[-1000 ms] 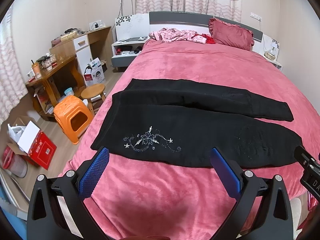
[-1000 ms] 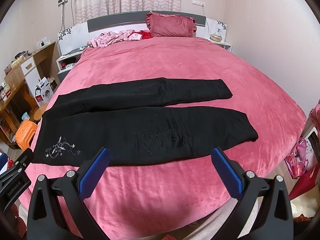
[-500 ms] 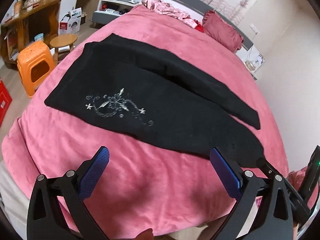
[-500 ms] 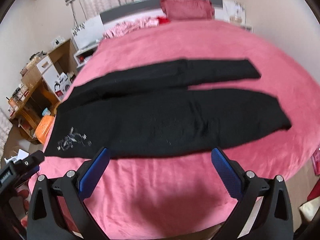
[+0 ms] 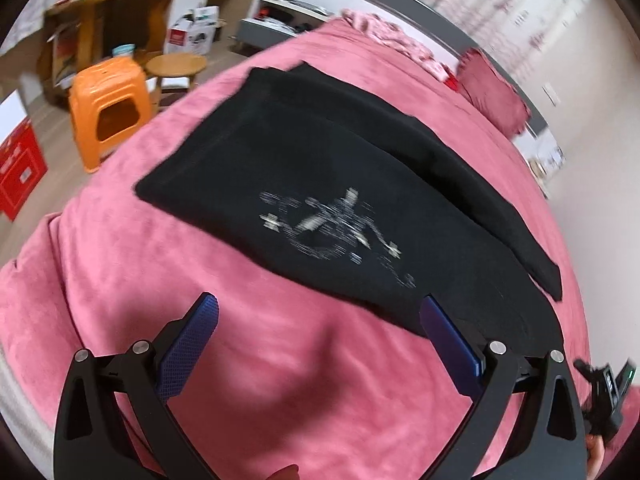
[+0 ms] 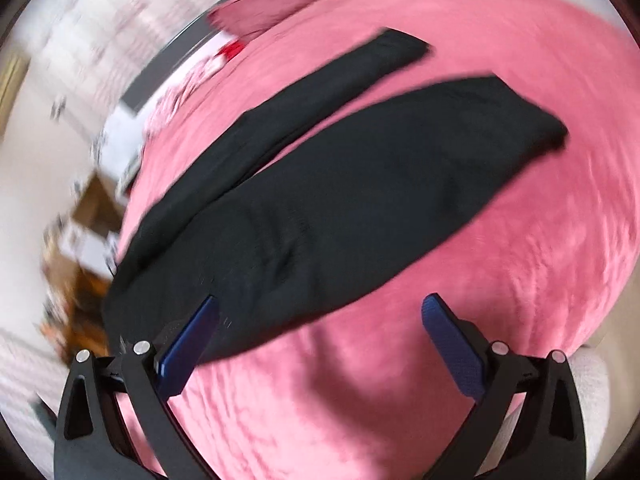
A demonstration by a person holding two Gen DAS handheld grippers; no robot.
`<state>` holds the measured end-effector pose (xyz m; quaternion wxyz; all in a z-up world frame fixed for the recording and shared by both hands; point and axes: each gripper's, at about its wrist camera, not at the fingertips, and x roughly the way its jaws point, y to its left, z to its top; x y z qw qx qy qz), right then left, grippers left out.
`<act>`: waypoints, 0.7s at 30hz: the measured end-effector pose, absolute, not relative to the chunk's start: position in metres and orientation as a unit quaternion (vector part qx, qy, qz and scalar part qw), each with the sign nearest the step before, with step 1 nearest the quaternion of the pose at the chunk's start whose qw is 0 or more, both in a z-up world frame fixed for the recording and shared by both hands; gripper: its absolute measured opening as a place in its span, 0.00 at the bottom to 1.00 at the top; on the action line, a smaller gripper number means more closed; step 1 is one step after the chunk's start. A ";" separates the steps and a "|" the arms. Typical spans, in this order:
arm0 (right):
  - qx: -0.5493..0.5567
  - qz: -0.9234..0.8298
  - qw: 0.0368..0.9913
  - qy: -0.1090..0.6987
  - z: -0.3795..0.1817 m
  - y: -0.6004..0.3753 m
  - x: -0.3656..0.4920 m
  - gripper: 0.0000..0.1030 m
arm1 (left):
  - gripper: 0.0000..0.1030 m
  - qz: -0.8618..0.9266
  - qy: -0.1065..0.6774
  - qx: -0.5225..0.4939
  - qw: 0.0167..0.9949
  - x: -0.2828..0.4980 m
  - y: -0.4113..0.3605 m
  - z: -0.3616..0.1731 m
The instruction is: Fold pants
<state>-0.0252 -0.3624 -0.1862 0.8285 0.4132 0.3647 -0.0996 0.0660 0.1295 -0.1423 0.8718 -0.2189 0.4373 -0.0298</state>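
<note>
Black pants [image 5: 320, 168] lie flat on the pink bed [image 5: 120, 264], legs spread apart, with a silver embroidered pattern [image 5: 336, 224] near the waist end. My left gripper [image 5: 318, 308] is open and empty, just above the bedspread in front of the near edge of the pants by the pattern. In the right wrist view the pants [image 6: 360, 184] show both legs running to the upper right. My right gripper [image 6: 318, 312] is open and empty, over the near edge of the near leg, its left finger above the black cloth.
An orange plastic stool [image 5: 108, 108] and a round wooden stool [image 5: 176, 68] stand beside the bed on the left, with a desk [image 5: 100, 4] behind. A red pillow [image 5: 492, 96] lies at the head of the bed. Both views are motion-blurred.
Both grippers have dropped lower and closer to the near edge of the pants and tilted. Both stay open and empty.
</note>
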 end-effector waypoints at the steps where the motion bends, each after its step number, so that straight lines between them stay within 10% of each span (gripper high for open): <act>1: 0.430 -0.097 0.824 0.357 -0.190 -0.371 -0.028 0.87 | 0.97 -0.026 0.432 -0.226 0.873 0.066 0.135 -0.144; 21: 0.541 -0.118 0.802 0.227 -0.238 -0.466 -0.043 0.48 | 0.97 -0.056 0.419 -0.344 0.838 0.079 0.182 -0.194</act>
